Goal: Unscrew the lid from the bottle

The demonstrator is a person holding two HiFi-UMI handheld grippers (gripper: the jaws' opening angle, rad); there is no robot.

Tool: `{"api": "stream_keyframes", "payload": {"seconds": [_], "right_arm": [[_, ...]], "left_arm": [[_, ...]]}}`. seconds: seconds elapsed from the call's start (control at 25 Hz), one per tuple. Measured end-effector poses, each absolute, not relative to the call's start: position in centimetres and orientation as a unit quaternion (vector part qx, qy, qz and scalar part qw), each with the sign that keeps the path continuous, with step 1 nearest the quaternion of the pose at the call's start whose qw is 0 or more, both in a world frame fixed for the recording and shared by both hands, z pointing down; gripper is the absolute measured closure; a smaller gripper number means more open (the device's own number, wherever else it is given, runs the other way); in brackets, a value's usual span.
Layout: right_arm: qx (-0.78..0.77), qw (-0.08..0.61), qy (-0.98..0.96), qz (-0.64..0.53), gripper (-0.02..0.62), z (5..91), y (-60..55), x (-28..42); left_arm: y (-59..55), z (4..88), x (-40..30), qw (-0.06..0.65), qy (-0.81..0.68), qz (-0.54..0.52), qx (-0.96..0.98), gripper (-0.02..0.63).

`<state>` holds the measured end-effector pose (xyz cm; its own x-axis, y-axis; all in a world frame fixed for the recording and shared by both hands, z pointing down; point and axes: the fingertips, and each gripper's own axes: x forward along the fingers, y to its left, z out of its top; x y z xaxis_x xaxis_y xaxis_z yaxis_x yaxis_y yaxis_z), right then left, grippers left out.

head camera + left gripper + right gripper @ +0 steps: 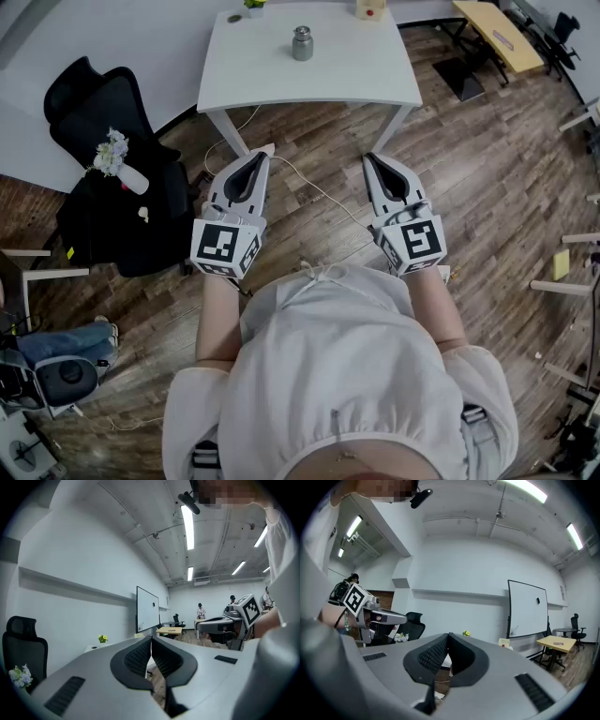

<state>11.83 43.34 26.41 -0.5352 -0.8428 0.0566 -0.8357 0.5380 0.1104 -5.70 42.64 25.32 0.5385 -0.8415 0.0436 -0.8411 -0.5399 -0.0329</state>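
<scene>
Standing well back from the white tabletop (375, 66), the person holds the left tool (265, 153) and the right tool (368, 159) level, side by side over the wooden floor (487, 187). Both are clenched with nothing in them. Each tool's own view shows the ribbed pads (138, 657) meeting at the tip, with only the room beyond. The bottle (302, 44), a small grey metal one, stands upright near the far middle of the tabletop with its lid (302, 31) on, well apart from both tools. A small plant (254, 5) sits at the far edge to its left.

By my reading the task has not begun; this is the approach, before any contact. The next move calls for bringing both tools forward to the bottle and opening them — one to clamp the body low and keep it from spinning or tipping, the other to close squarely on the lid. The lid looks narrower than the body, so that tool must close further before it can twist the lid off.
</scene>
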Motion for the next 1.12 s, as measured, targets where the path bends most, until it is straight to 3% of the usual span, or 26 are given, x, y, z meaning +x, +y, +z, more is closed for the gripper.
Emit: {"api": "stream_keyframes", "payload": {"seconds": [0.76, 0.8, 0.84, 0.88, 0.92, 1.0, 1.12], "right_arm": [[0.507, 0.043, -0.861, 0.014, 0.589, 28.4, 43.0, 8.5], [0.507, 0.044, -0.861, 0.012, 0.548, 28.6, 42.8, 8.3], [0.508, 0.043, -0.860, 0.011, 0.454, 28.7, 42.4, 8.2], [0.512, 0.040, -0.858, 0.012, 0.301, 28.7, 41.9, 8.3], [0.518, 0.035, -0.854, 0.014, 0.231, 28.7, 41.4, 8.7], [0.534, 0.025, -0.845, 0.019, 0.180, 28.5, 40.4, 10.0], [0.538, 0.016, -0.843, 0.025, 0.172, 28.6, 38.9, 11.1]], "left_arm": [[42.8, 28.0, -10.3, -0.018, 0.477, -0.006, -0.878, 0.586], [42.6, 28.0, -10.8, -0.019, 0.482, 0.003, -0.876, 0.584], [42.4, 28.0, -11.3, -0.020, 0.487, 0.015, -0.873, 0.545], [42.1, 27.9, -11.7, -0.023, 0.490, 0.028, -0.871, 0.394], [41.9, 27.8, -11.9, -0.026, 0.492, 0.038, -0.869, 0.253], [41.4, 27.9, -12.1, -0.029, 0.497, 0.039, -0.866, 0.247], [40.4, 28.2, -12.0, -0.022, 0.506, 0.022, -0.862, 0.242]]}}
